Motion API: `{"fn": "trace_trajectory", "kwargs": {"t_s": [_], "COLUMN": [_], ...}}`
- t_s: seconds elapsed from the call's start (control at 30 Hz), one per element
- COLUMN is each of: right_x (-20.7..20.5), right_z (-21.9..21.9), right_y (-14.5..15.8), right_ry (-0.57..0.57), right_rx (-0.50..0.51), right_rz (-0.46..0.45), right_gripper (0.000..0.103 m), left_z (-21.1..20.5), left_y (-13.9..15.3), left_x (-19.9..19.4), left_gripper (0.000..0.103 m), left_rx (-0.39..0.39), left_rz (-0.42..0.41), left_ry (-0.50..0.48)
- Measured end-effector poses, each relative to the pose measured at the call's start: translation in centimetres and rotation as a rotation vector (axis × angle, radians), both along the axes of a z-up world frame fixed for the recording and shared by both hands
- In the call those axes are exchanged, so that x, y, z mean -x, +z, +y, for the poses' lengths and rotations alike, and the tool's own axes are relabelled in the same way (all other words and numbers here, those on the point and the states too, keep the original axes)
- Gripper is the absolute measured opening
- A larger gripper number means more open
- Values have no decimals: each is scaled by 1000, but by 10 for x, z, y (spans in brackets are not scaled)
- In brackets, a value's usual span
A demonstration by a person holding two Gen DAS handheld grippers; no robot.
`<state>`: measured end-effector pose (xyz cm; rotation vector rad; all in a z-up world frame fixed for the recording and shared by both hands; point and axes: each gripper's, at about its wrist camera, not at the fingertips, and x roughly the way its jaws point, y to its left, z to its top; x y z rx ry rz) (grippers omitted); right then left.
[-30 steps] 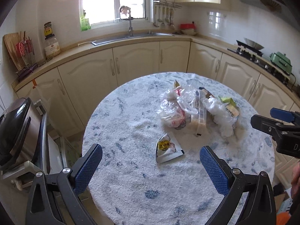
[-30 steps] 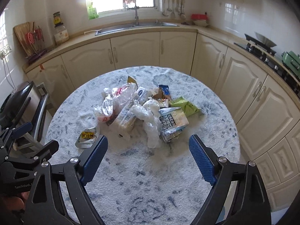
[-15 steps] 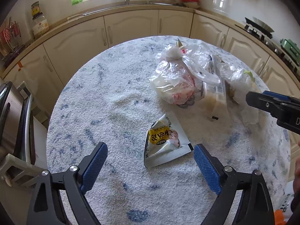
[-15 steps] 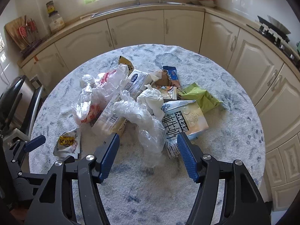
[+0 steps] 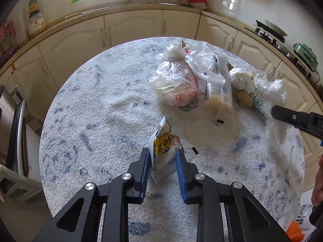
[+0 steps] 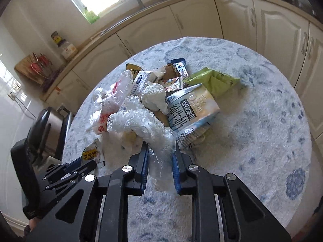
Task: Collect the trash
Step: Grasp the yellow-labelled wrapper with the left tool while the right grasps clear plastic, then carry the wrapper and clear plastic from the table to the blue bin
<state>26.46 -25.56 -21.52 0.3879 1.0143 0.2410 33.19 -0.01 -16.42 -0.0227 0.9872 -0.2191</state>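
One round table (image 5: pixel 105 104) under a white-and-blue speckled cloth is filling both views, lying beneath and ahead of both grippers. Ahead of the left gripper (image 5: pixel 162 157) and up to its right, a heap of trash is sitting on the cloth: a tied clear bag (image 5: pixel 177 82) with red print, a long pale wrapper (image 5: pixel 221 84) touching it, and crumpled white plastic beyond. From the right wrist view, a pale blue snack bag (image 6: pixel 191 109) is lying just ahead and right of the right gripper (image 6: pixel 160 155), with a green packet (image 6: pixel 214 80) behind it. The left gripper's jaws are closing, its blue pads pressing on either side of a small white sachet (image 5: pixel 164 151) with a yellow label, which is standing up between them. The right gripper is clenched on a crumpled clear plastic bag (image 6: pixel 141 121), whose bulk is arching ahead and to the left.
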Motion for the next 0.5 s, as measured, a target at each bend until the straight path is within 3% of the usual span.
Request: {"fn": "trace_trajectory", "kwargs": {"t_s": [0.27,0.37,0.5], "right_x": [29,35,40], "right_z": [2,1,-3], "right_y": [10,11,10], "right_ry": [14,13,12], "right_rx": [-42,-50,-48], "right_rz": [-14,-19,-22], "right_gripper": [20,20,20], "left_z": [9,6,-6], "left_y": [9,14,5], "left_x": [12,20,17], "left_gripper": [8,8,10], "left_rx": [38,53,8], "left_rz": [-17,-31,-22], "left_ry": [-12,-31,-55]}}
